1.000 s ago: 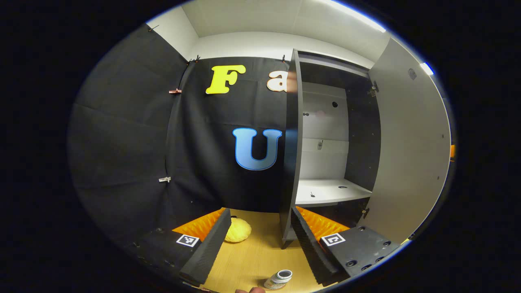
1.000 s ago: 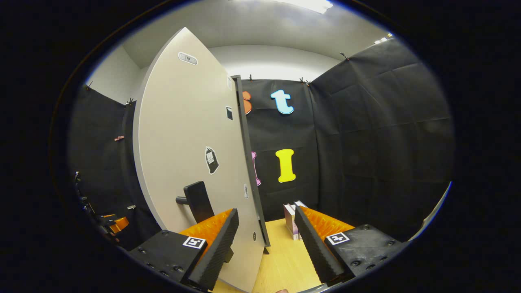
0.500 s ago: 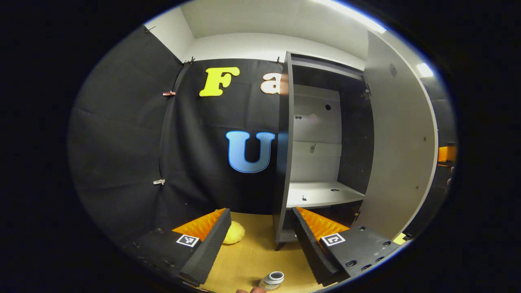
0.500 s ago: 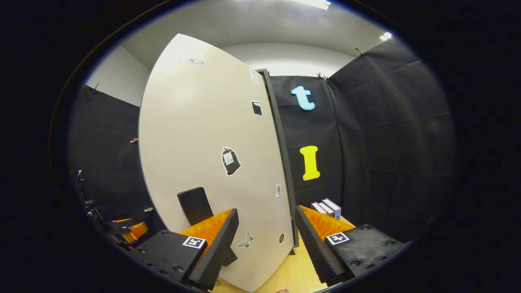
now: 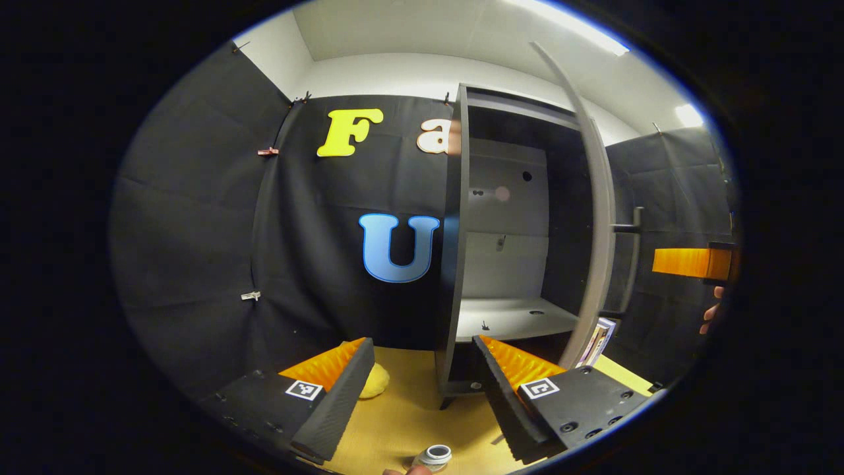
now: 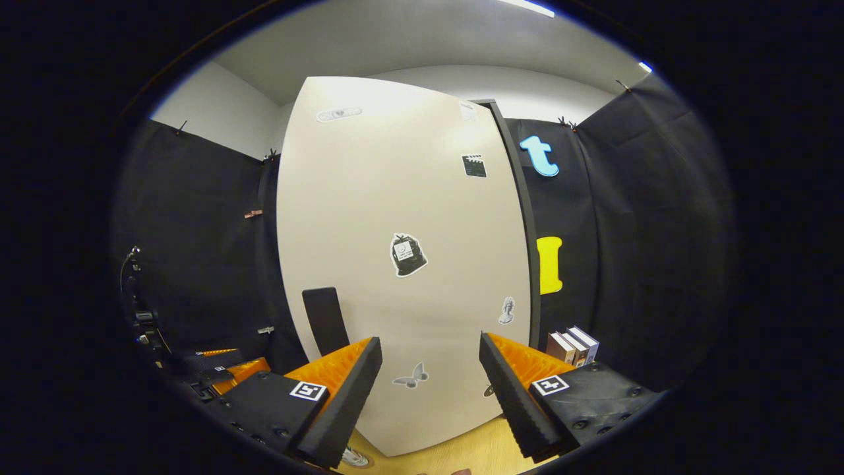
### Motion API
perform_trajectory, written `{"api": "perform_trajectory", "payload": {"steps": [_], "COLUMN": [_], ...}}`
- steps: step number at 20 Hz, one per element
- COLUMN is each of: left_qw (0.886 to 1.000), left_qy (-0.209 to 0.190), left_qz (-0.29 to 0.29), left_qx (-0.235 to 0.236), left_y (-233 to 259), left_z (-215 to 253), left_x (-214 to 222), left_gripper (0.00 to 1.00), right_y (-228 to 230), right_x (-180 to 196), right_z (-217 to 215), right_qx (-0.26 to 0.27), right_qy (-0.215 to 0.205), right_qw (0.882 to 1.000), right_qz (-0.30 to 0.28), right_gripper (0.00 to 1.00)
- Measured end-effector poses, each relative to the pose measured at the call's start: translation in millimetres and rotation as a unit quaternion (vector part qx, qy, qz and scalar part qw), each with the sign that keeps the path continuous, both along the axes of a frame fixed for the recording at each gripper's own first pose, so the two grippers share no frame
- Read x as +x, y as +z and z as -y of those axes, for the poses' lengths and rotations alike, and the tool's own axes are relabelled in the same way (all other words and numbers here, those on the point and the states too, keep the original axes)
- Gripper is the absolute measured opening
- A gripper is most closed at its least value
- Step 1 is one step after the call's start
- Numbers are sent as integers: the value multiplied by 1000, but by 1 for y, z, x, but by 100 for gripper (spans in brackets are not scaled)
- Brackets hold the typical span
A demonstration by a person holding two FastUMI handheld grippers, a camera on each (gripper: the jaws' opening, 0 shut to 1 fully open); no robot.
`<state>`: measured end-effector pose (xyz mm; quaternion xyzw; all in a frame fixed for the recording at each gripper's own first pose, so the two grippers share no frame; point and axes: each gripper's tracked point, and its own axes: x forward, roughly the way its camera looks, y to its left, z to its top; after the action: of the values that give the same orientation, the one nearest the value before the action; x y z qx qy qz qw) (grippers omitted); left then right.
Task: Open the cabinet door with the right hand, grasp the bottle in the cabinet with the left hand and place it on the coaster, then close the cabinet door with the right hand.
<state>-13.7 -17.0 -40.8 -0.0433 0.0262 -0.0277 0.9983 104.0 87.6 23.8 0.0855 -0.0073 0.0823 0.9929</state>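
- Cabinet door [image 5: 597, 218] is what this step turns on (the closing, by my reading): it stands partly swung in, edge-on right of centre in the left gripper view, with the cabinet [image 5: 504, 264] gaping and its shelves bare.
- Lower left of that view, a yellow lump [image 5: 374, 382] sits on the counter [image 5: 402, 415], half hidden behind a finger; I cannot tell what it is.
- Left hand-held gripper [image 5: 422, 343], bottom centre, is spread wide and holds nothing.
- The bottle [image 5: 434, 455] stands on the counter at the very bottom edge, out of the cabinet. It is cut off there, so whether a coaster lies under it cannot be made out.
- Far right, the right hand-held gripper [image 5: 686, 262] shows beyond the door handle [image 5: 634, 251], with fingertips of the person's hand [image 5: 711, 311] below it.
- In the right gripper view the right hand-held gripper [image 6: 430, 340] is spread, the door's pale face straight ahead. Contact with the door cannot be told.
- The next move calls for a steady push on that face until it meets the frame, keeping the fingers off the handle [image 6: 325, 318].
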Motion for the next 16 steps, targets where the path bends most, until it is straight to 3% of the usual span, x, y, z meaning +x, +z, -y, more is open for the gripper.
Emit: {"api": "perform_trajectory", "payload": {"steps": [16], "left_qw": [1000], "left_qy": [-5], "left_qz": [3], "left_qx": [6], "left_y": [6], "left_z": [6], "left_x": [-16], "left_gripper": [93], "right_y": [-11], "right_x": [-7], "right_z": [38], "right_qx": [-35], "right_qy": [-68], "right_qw": [997], "right_qz": [-3], "right_gripper": [98]}}
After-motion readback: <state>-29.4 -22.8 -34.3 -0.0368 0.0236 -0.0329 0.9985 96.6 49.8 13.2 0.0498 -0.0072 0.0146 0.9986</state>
